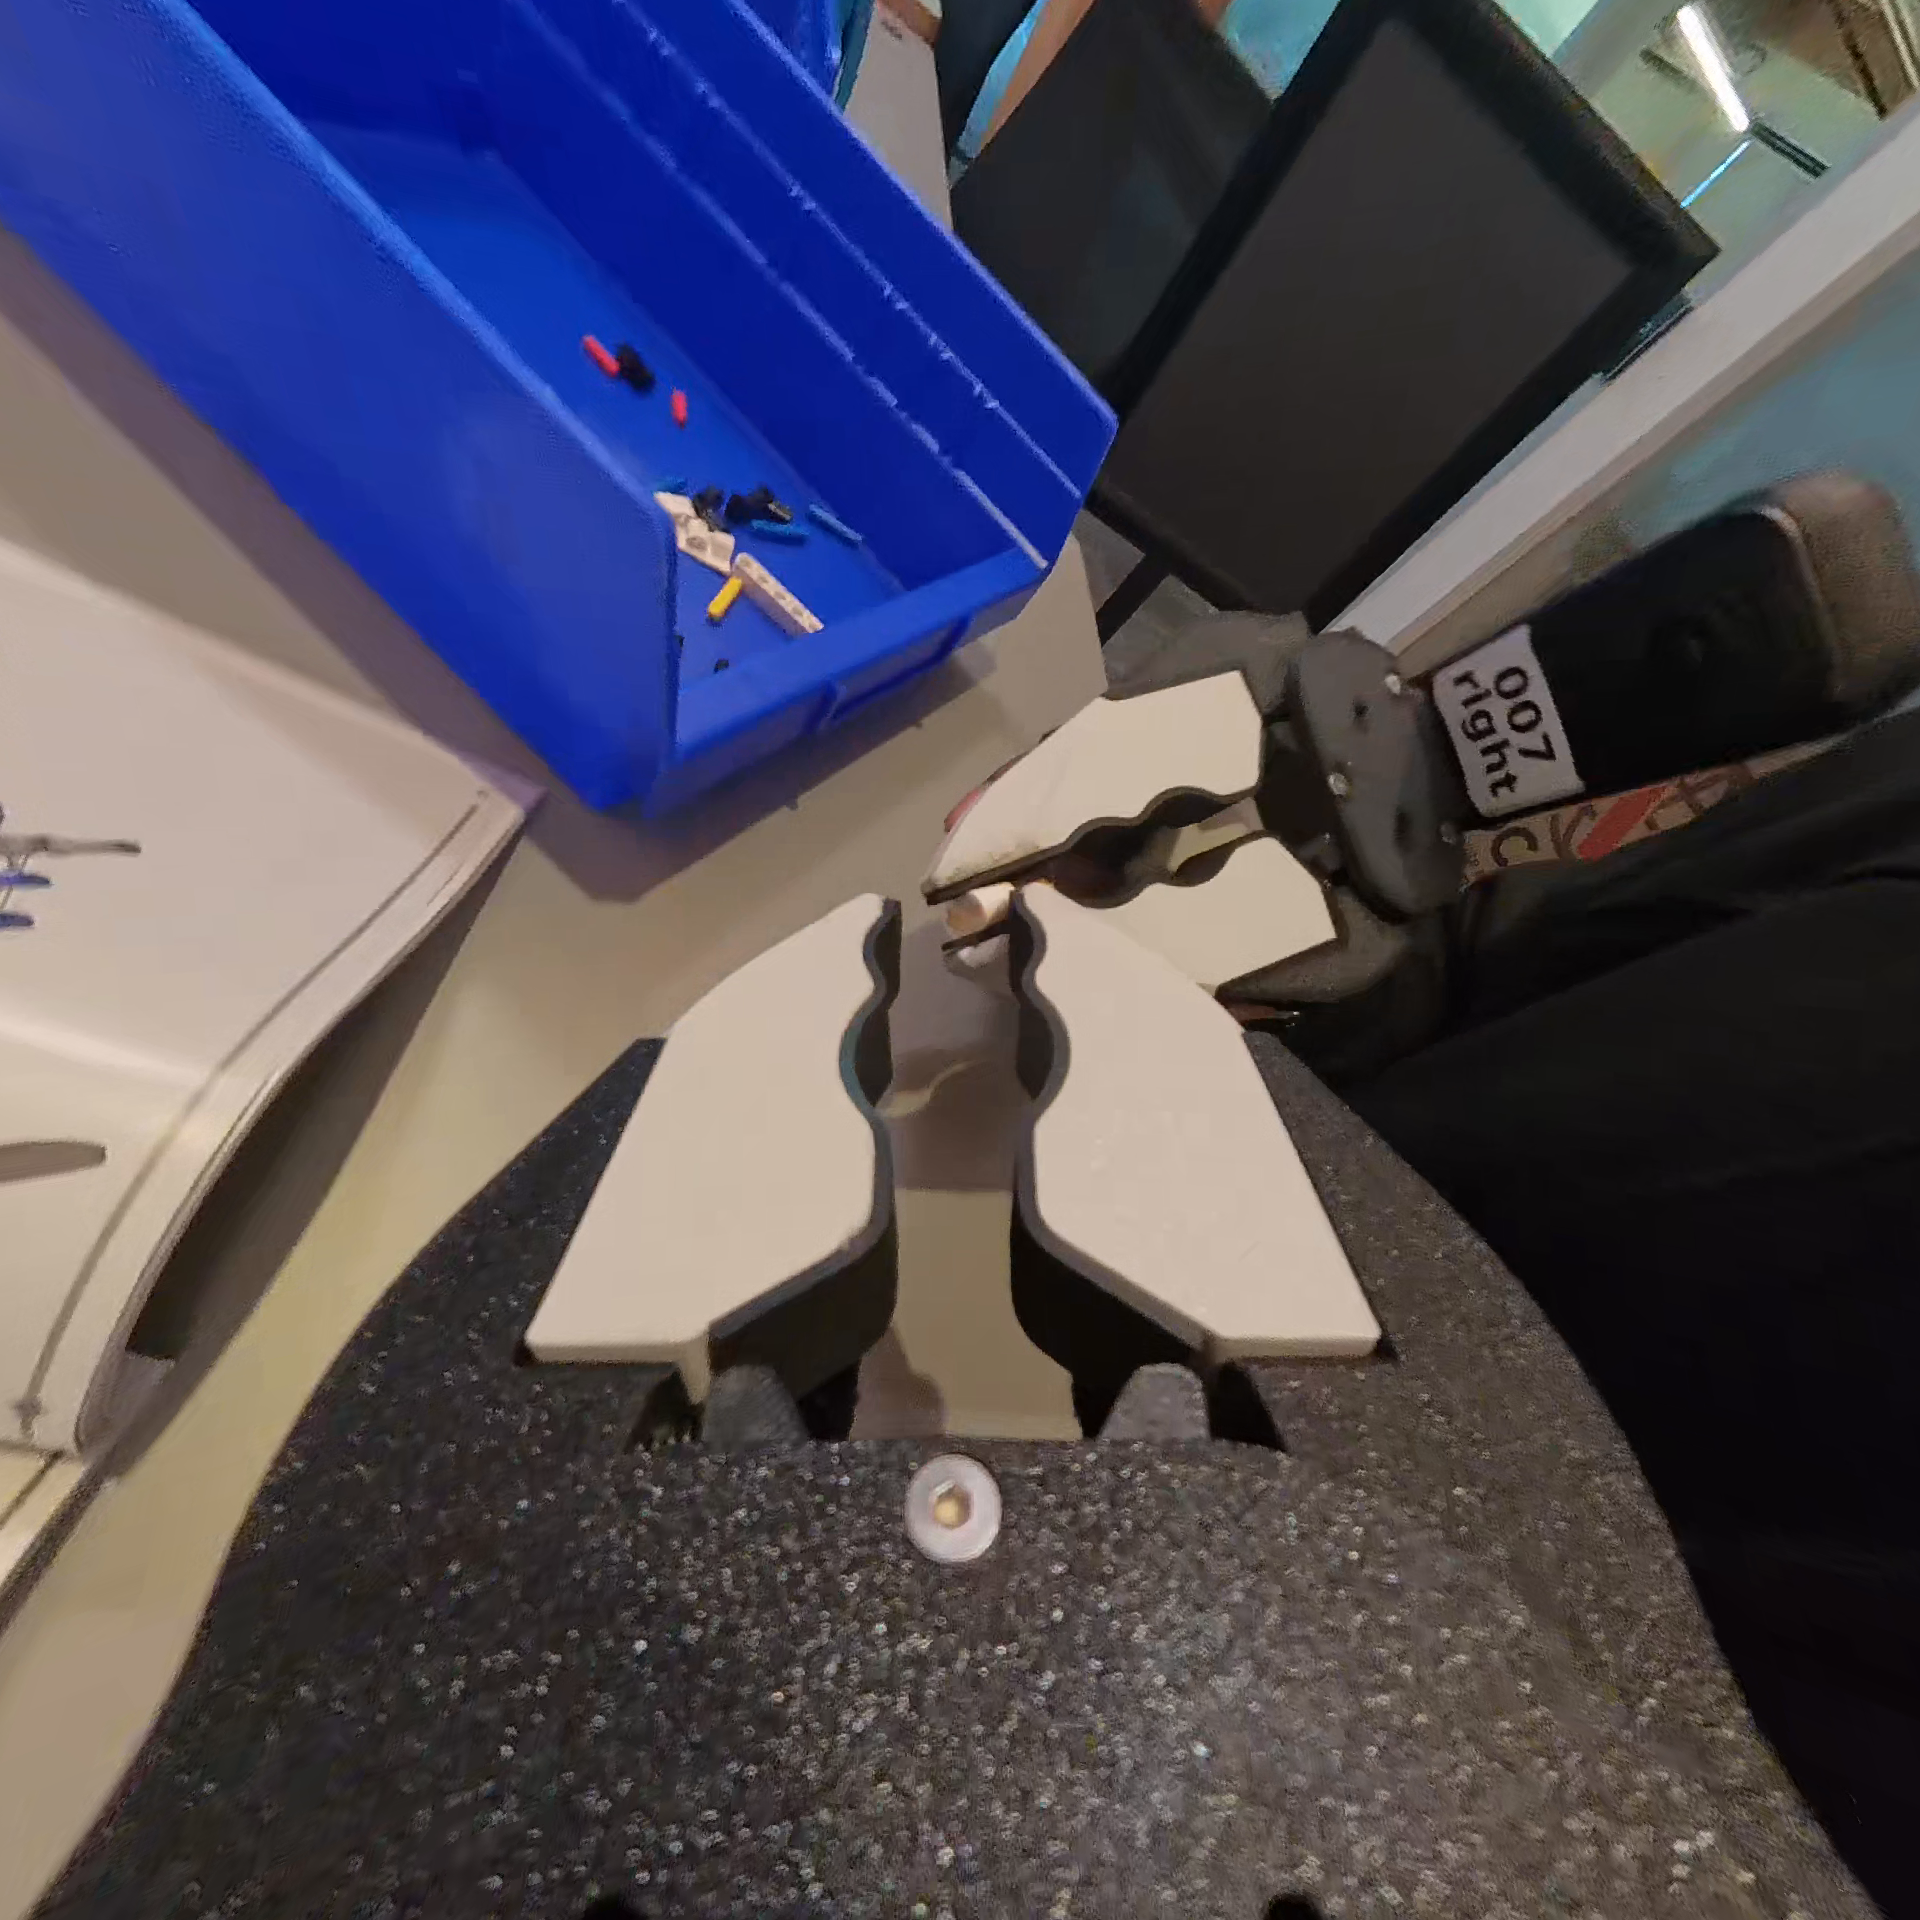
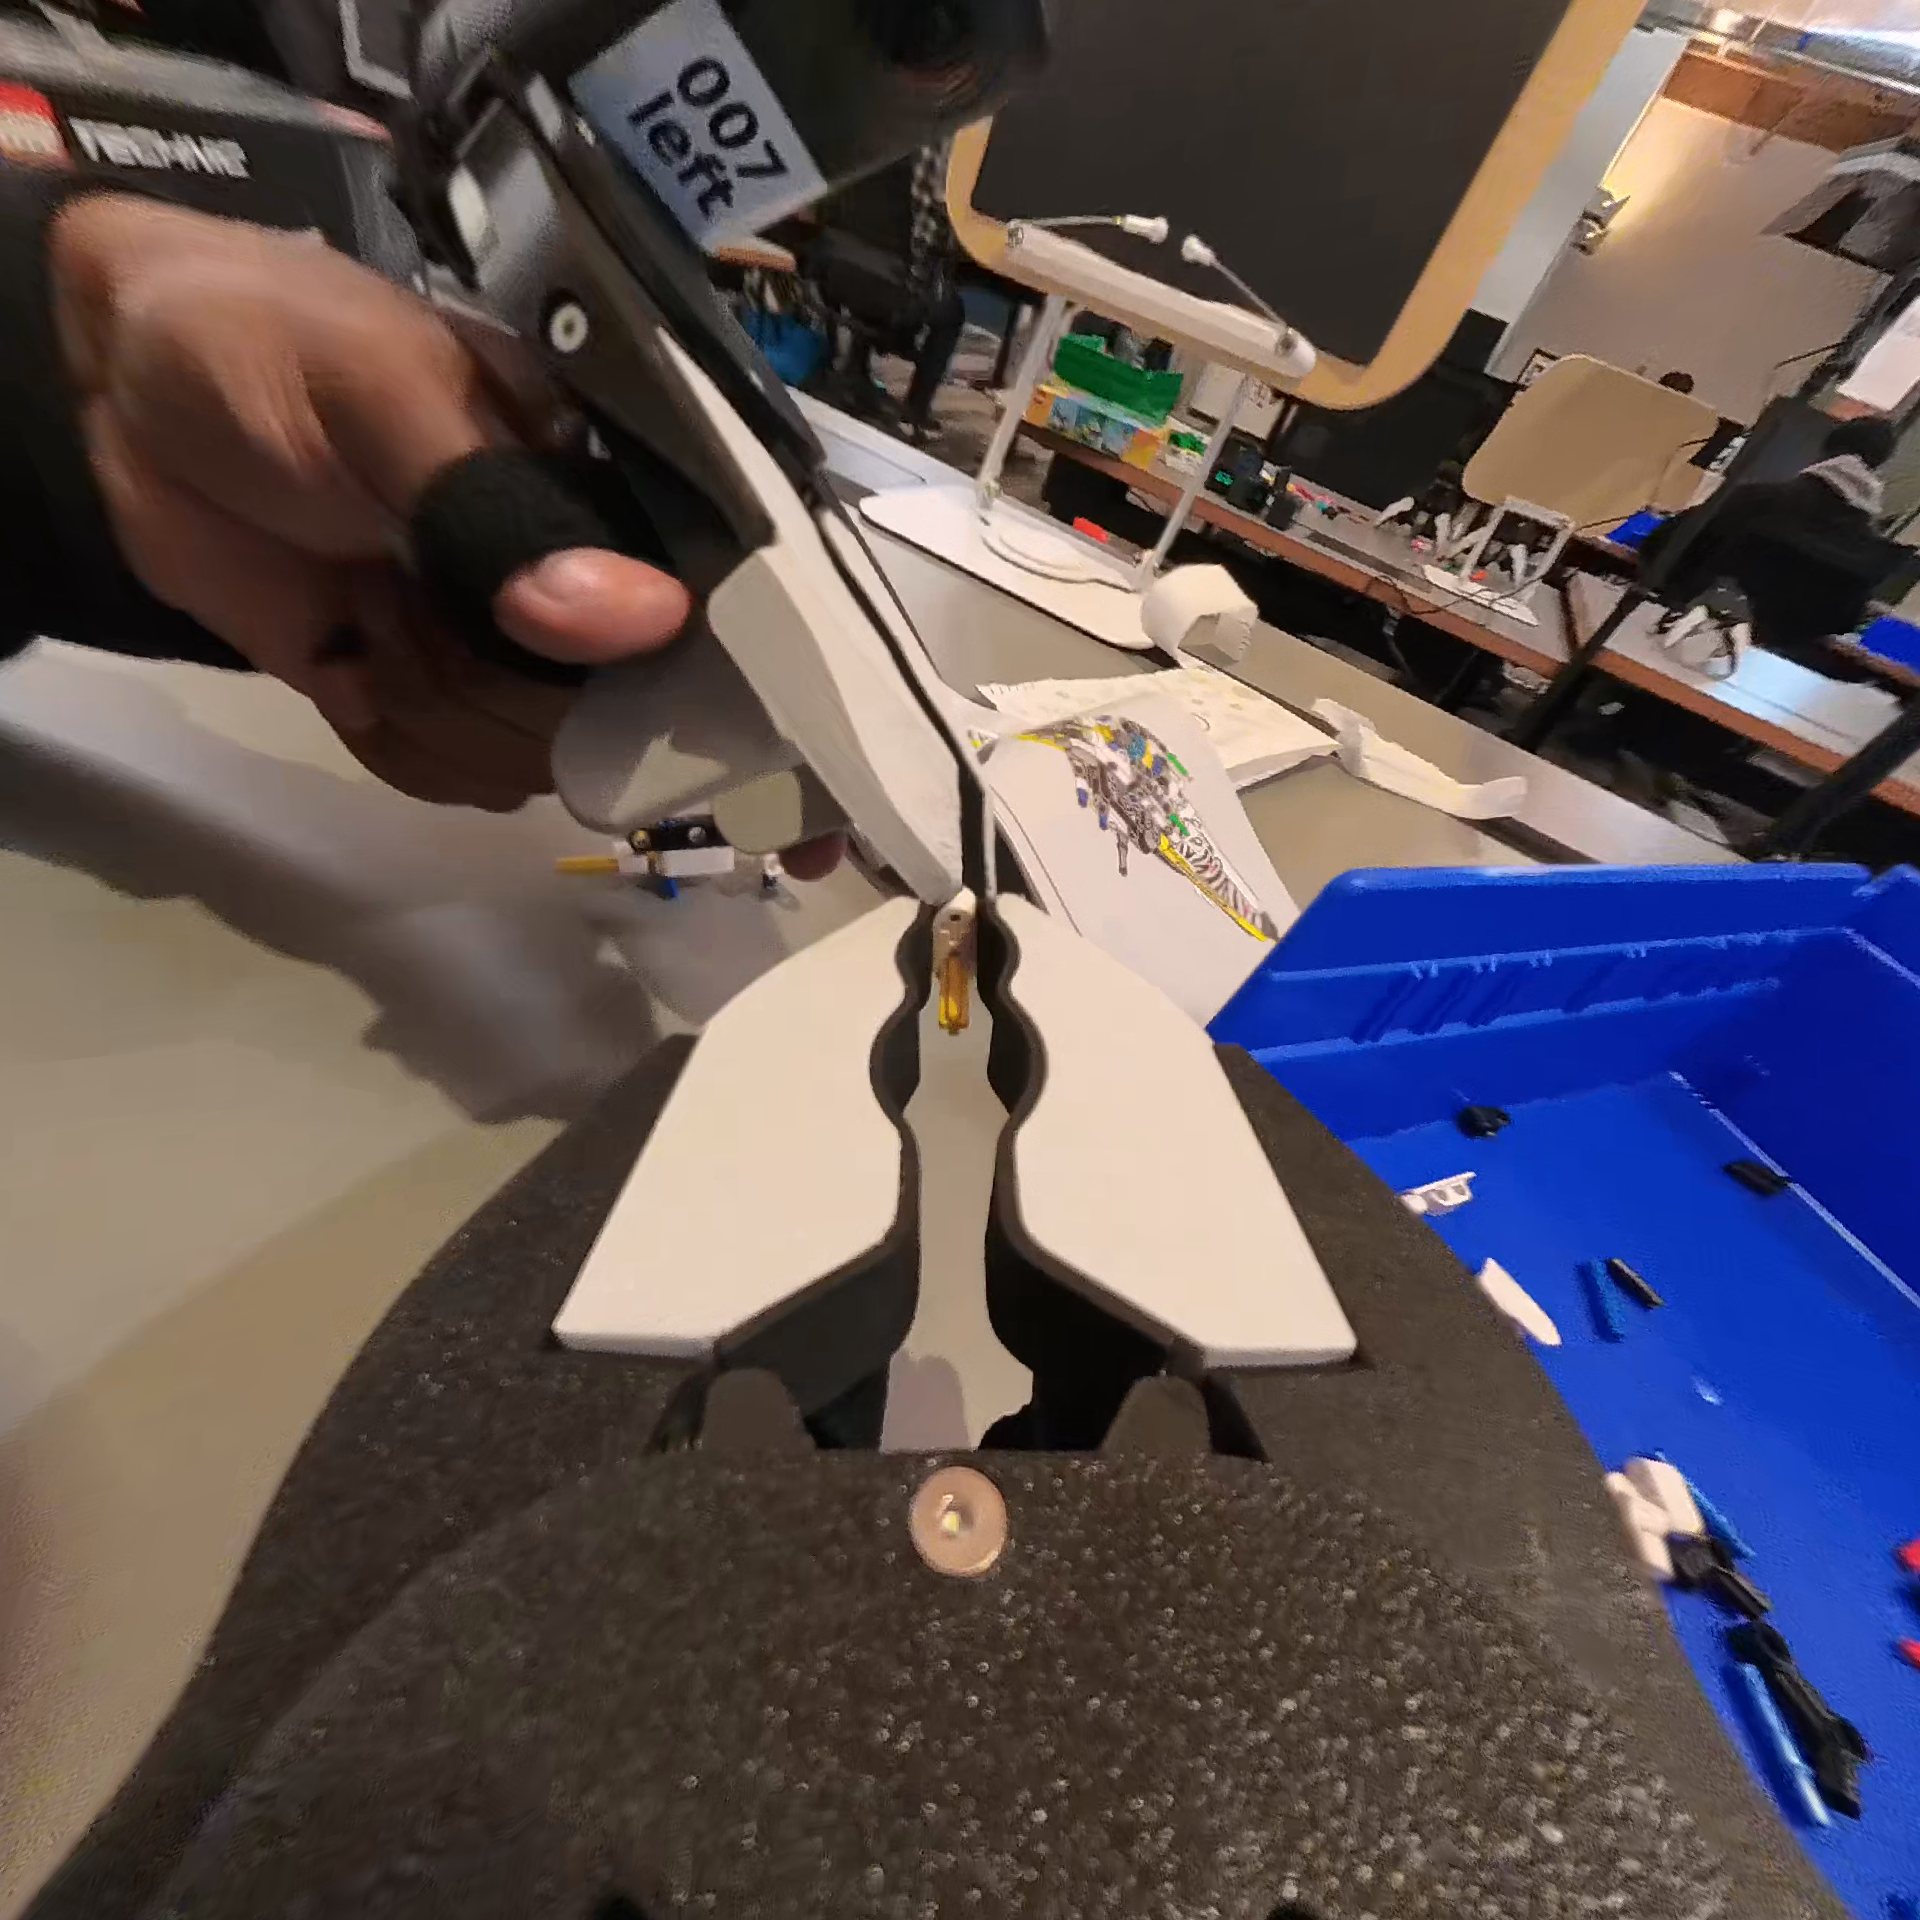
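Right wrist view gives us the clearest look: our right gripper (image 2: 956,935) is closed on a small white piece with a yellow pin (image 2: 953,961) stuck in it. Both pads press on the white part at the very fingertips, and the piece's long axis runs along the fingers, the yellow pin pointing back toward the camera, the white end pointing out past the tips. Our left gripper (image 2: 971,878) comes down from the upper left, held by a hand (image 2: 312,499), and its tips meet the white end of that same piece. In the left wrist view we see the left gripper's (image 1: 956,925) fingers standing apart with a clear gap, the white end (image 1: 977,920) just beside its right fingertip; nothing is pressed between them, so it is open. A blue bin (image 1: 436,343) with small loose parts sits on the tabletop (image 1: 582,935) beyond, an open booklet (image 1: 208,852) lies left of it, and a small white and black assembly (image 2: 665,847) stands farther off.
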Demonstrator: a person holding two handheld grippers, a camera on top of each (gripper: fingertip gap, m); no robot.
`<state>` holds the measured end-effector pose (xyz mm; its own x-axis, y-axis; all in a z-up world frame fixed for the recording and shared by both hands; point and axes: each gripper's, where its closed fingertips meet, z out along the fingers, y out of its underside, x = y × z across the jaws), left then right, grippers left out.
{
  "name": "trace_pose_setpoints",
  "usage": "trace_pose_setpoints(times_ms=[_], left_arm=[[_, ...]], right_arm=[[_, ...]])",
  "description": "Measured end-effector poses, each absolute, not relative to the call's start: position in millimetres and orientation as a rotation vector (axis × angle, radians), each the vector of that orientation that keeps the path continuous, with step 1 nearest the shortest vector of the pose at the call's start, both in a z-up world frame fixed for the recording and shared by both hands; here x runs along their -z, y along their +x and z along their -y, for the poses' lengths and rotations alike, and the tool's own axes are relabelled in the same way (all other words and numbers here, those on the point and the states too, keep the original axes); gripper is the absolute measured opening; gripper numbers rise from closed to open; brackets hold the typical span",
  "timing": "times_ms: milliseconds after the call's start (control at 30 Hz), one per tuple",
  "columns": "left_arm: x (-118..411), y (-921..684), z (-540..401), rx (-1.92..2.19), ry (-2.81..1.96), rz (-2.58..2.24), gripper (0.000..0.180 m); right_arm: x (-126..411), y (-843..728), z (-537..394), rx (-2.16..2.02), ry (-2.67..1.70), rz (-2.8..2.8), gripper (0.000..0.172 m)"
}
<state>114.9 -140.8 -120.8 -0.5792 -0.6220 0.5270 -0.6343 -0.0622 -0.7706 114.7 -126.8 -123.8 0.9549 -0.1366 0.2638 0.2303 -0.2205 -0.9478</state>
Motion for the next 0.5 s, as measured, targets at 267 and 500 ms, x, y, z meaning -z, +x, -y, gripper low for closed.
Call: trace_pose_setpoints(times_ms=[267,500], left_arm=[[130.2,105.7,135.0,-1.717,1.483,2.049,0.026],[135.2,99.8,130.9,-1.700,1.494,2.065,0.017]], right_arm=[[134.5,108.9,116.9,0.517,-1.841,0.170,0.008],[138.9,104.3,108.5,0.618,-1.875,0.248,0.008]])
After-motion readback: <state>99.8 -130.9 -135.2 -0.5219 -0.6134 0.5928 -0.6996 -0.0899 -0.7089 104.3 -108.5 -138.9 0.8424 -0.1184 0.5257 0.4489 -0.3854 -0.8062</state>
